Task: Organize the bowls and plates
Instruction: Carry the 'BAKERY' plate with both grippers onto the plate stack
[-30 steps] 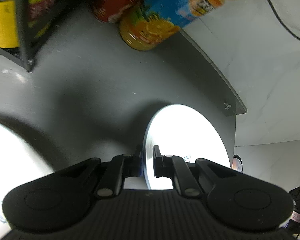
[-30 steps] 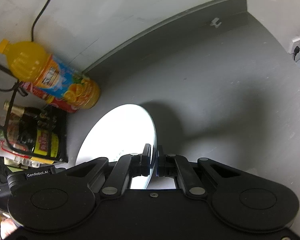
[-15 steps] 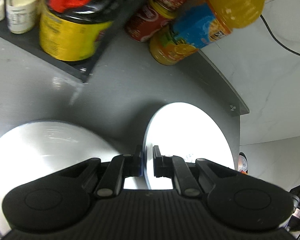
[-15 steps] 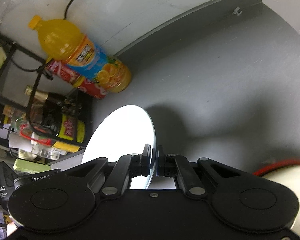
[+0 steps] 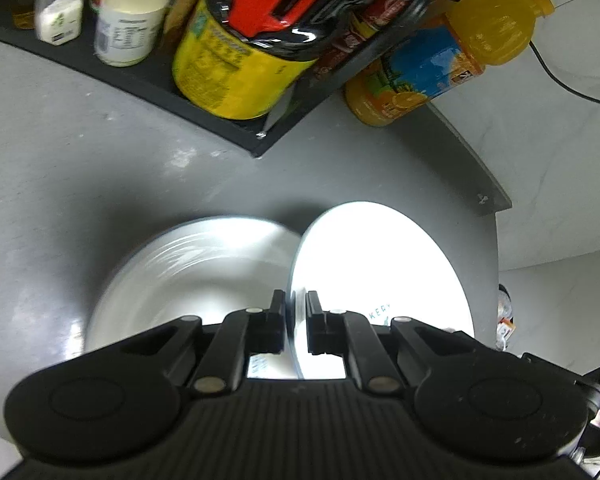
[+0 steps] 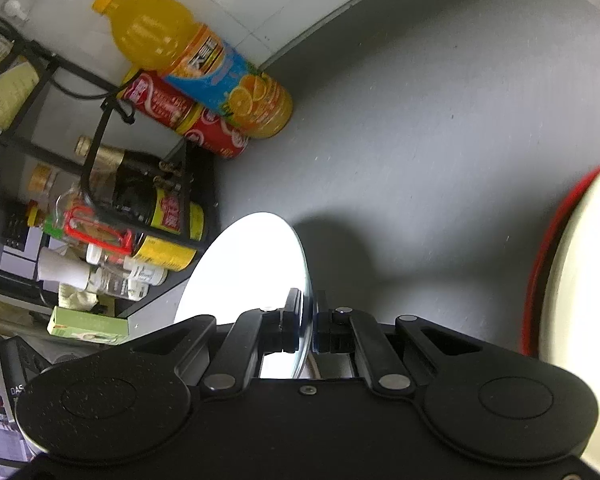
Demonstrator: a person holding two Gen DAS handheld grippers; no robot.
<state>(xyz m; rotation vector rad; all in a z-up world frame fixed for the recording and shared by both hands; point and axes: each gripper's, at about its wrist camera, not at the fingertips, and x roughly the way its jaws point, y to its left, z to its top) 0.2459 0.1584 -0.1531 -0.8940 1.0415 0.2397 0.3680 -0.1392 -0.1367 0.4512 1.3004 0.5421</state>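
The left gripper (image 5: 291, 312) clamps a white plate (image 5: 384, 276) by its rim — the right gripper (image 6: 309, 312) likewise pinches another plate (image 6: 252, 268); a rack (image 5: 204, 108) holds jars.

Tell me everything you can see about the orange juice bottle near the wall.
The juice bottle looks like clear plastic, filled with orange liquid, with a yellow cap on. A blue label with orange slices wraps its middle. It stands on the grey counter by the white wall, next to a red bottle beside the black rack; whether they touch is unclear. Neither hand-held gripper touches it.
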